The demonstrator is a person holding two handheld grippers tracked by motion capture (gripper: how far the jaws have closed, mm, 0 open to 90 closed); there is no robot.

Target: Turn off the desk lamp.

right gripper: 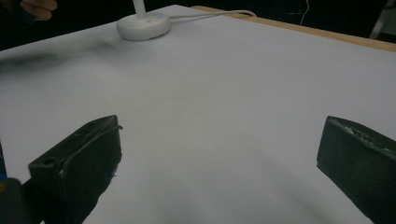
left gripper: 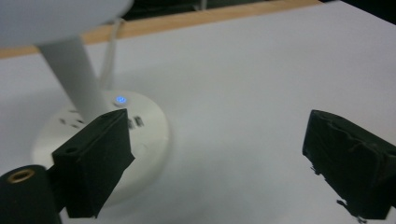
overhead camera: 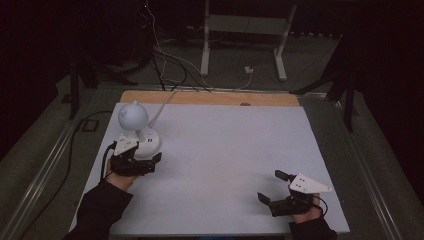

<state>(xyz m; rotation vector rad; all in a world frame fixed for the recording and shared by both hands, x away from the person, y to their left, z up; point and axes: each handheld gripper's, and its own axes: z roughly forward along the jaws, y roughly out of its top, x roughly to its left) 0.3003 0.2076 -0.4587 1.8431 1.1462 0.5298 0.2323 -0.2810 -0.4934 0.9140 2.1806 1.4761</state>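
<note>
White tabletop (overhead camera: 225, 165), wooden far edge (overhead camera: 210, 98), dark room, cabled floor (overhead camera: 175, 65)

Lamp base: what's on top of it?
On the round white lamp base: a lit blue dot, small dark markings, and the white stem rising to the lamp head. The left claw, open, covers the base's near edge.
</note>
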